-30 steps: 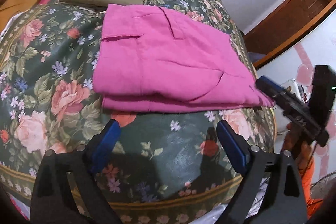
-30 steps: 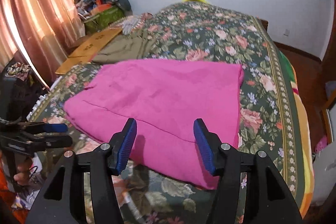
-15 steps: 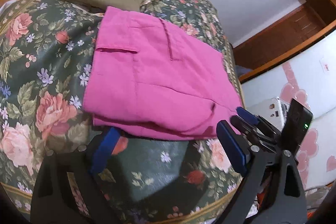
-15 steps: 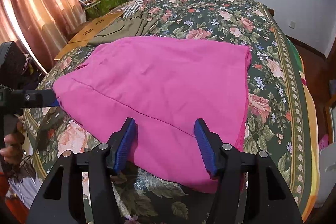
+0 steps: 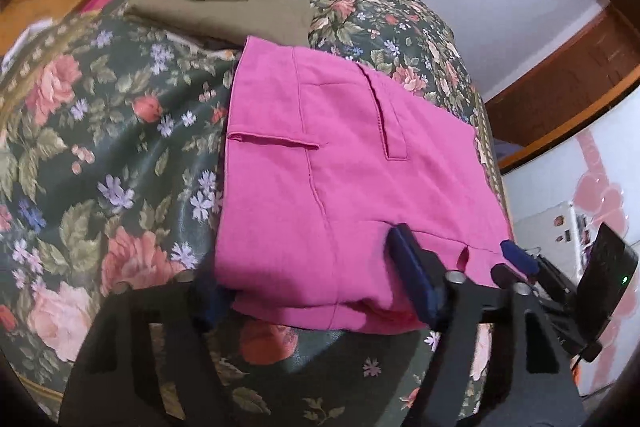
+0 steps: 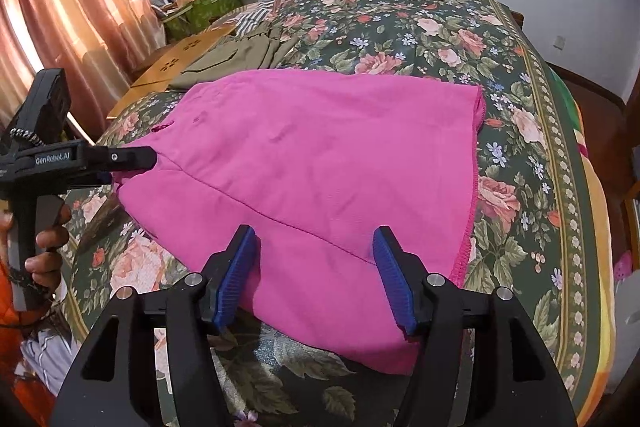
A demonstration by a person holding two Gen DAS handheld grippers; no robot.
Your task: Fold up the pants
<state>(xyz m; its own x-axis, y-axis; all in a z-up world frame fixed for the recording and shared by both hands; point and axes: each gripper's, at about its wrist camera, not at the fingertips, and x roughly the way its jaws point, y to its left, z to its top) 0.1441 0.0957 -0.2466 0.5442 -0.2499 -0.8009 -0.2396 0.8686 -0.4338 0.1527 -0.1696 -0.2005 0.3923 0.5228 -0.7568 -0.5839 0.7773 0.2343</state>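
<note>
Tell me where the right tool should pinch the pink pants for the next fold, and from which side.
Judging by the pose, grip the near folded edge of the pink pants, coming in low from the bed's near side. The right tool already straddles that edge, jaws open; the layers are stacked there, so one pinch likely catches all. The left tool sits at the adjacent corner.

You get daylight glowing through the curtain (image 6: 76,7) in the right view, soft shadows under the pants (image 6: 320,187), motion blur on the left view's fingers (image 5: 412,279), and dark, warped fisheye corners in both.
</note>
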